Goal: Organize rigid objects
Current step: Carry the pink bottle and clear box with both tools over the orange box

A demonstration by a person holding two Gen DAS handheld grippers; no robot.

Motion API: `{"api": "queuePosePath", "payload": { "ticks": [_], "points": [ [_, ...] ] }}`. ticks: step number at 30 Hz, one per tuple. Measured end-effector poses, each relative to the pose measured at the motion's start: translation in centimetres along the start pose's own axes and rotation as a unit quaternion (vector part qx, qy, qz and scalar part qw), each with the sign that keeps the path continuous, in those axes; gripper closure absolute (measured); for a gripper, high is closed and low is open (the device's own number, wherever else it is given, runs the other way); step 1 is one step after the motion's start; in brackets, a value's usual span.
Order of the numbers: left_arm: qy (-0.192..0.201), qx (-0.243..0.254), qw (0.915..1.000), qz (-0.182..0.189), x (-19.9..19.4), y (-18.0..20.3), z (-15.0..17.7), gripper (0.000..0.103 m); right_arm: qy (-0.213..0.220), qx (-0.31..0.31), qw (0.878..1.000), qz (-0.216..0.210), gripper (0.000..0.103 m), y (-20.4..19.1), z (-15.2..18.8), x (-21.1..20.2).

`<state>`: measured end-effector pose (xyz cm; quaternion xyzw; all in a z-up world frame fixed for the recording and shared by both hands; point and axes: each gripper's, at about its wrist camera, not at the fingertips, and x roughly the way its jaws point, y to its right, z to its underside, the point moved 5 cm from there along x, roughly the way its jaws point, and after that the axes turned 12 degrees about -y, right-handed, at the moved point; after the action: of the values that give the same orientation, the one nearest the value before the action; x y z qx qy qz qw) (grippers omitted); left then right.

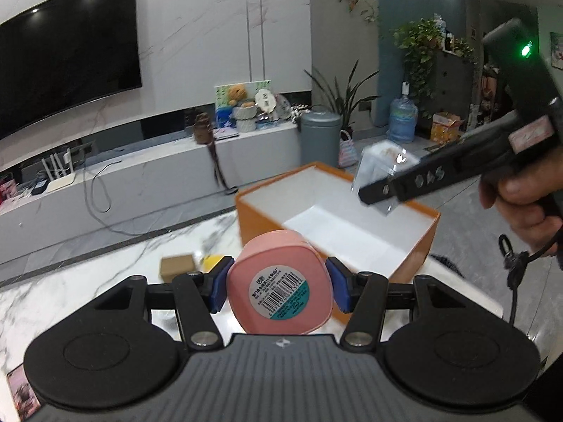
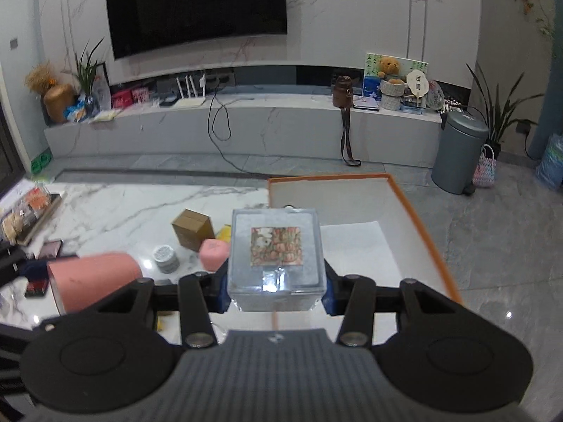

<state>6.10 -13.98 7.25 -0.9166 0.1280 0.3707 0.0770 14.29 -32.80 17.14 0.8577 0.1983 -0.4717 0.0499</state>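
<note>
Two grippers are each carrying one item above a white marble table [image 2: 116,207].

Left gripper [image 1: 279,283]: blue pads [image 1: 219,286] are pinching a pink rounded container [image 1: 281,281], its barcode label facing the camera, just in front of the orange box [image 1: 253,207].

Right gripper [image 2: 276,290]: jaws are pressing on a clear cube box [image 2: 276,256] with a floral picture on top, hovering at the orange box's near-left corner; a hand [image 1: 524,207] is holding its grip.

Orange box: open, white inside, sitting on the table.

Lying on the table left of it: brown carton [image 2: 193,228], small pink piece [image 2: 212,254], grey round tin [image 2: 165,258].
</note>
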Motion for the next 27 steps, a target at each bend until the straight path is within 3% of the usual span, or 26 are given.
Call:
{"api": "queuePosePath", "payload": {
  "ticks": [7,13,21,27],
  "points": [
    [0.002,0.007,0.9998,0.016,2.9,2.7,-3.4,0.038,-0.036,0.002,0.999,0.009,0.056,6.0,-0.9,2.4],
    [-0.016,0.021,0.9993,0.027,6.6,4.6,-5.2,0.038,-0.053,0.014,0.998,0.008,0.056,8.6,-0.4,4.9],
    [-0.033,0.010,0.9984,0.046,11.5,6.5,-6.2,0.038,-0.098,0.038,0.994,0.035,0.056,12.8,0.4,9.4],
    [-0.040,0.021,0.9984,0.035,14.4,7.5,-5.5,0.038,-0.118,0.034,0.992,0.040,0.056,13.8,1.2,11.7]
  ]
}}
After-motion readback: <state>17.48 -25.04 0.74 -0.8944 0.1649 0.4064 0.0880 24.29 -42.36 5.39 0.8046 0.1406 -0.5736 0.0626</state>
